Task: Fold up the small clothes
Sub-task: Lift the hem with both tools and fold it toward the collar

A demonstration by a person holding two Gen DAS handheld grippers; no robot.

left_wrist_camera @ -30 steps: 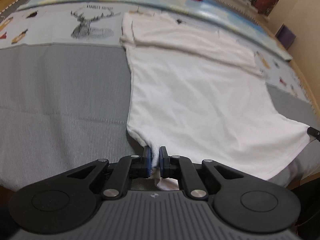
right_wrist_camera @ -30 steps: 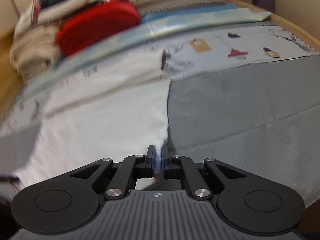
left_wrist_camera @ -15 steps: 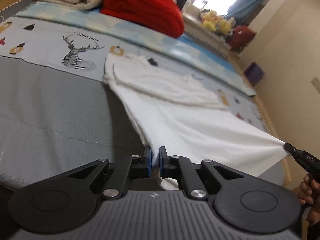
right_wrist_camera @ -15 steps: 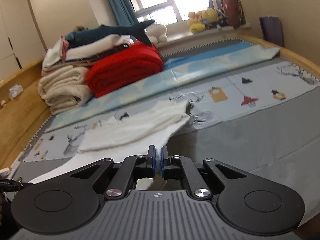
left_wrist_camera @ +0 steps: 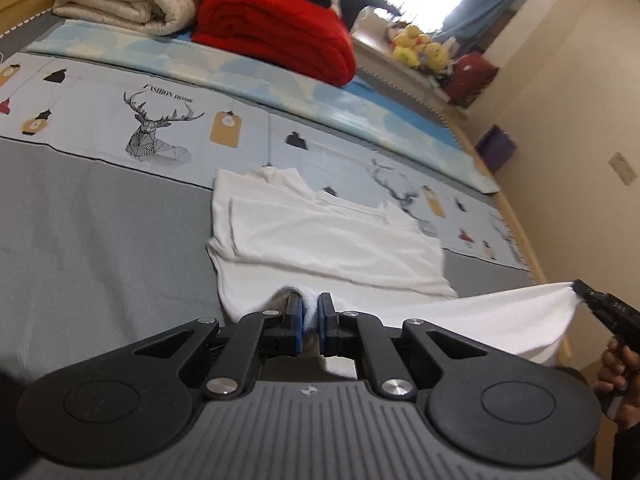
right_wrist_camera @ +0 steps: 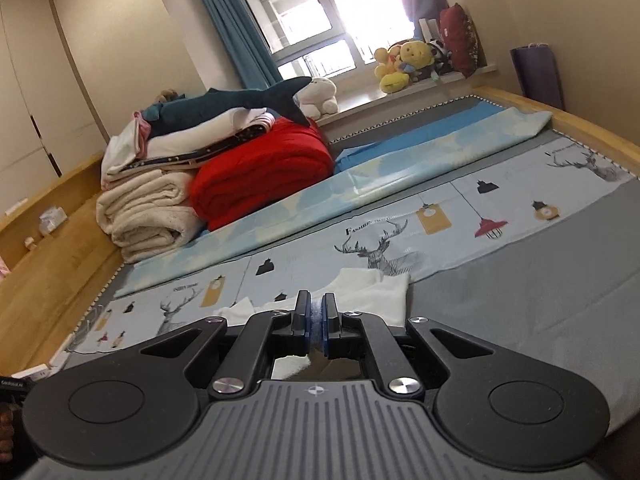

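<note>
Two hand-held grippers pinch one white garment (left_wrist_camera: 320,240) by its near hem: left hand-held gripper (left_wrist_camera: 309,312) and right hand-held gripper (right_wrist_camera: 316,316) each clamp a corner. Hem is lifted; far part lies on the bed (left_wrist_camera: 92,232), nearer than the red blanket (left_wrist_camera: 272,28).

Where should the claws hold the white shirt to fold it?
By its two bottom corners, from the near side. The left claw and right claw each pinch one, so the white shirt hem hangs stretched between them.
</note>
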